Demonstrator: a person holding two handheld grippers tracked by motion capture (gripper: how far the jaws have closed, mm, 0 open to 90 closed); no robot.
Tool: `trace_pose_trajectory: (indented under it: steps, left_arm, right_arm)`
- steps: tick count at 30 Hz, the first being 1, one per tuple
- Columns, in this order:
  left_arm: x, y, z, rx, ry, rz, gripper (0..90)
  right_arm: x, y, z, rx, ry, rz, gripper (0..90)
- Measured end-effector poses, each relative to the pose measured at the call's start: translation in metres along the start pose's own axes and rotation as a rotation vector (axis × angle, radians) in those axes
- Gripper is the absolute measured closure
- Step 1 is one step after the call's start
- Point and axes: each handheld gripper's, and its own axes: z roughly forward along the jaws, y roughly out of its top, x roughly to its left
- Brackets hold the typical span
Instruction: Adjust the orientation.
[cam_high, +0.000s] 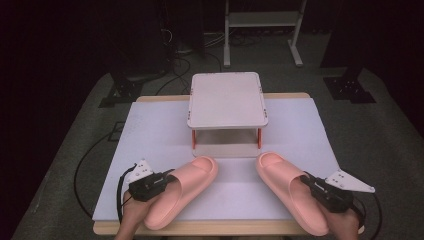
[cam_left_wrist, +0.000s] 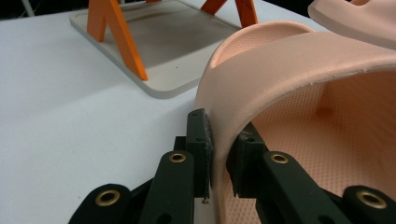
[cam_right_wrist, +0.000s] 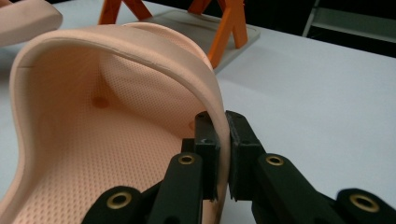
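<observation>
Dark room, cables on grey floor, white-covered table (cam_high: 300, 125) in the middle. Small two-tier rack (cam_high: 227, 100) with orange legs stands at table centre, far side; both tiers bare.

Two pink slippers on the near half of the table, toes angled inward toward the rack. Left slipper (cam_high: 182, 190) lies left of centre, right slipper (cam_high: 290, 192) right of centre, well apart from each other.

Left gripper (cam_left_wrist: 218, 154): jaws clamped on the strap edge of the left slipper, one pad outside, one inside the strap. Right gripper (cam_right_wrist: 223, 149): same hold on the right slipper's strap edge, pads pressing from both sides.

Judgement: work in hand looks like moving the pair to the rack.

Risks from here:
- Grip sits on a thin, soft strap rim; sole weight hanging forward could make the slipper pivot or slide out of the pads on lifting.
- Drooping toe could catch the rack's lower plate or an orange leg and shove the rack.
- Both slippers converging on one narrow tier could collide.
</observation>
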Motion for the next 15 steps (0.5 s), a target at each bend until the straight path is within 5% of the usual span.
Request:
trace_pose_trajectory:
  steps: [15]
  left_arm:
    - [-0.005, 0.034, -0.028, -0.056, -0.018, 0.038, 79.8]
  right_arm:
    - [0.011, 0.034, -0.025, -0.044, 0.040, -0.032, 83.9]
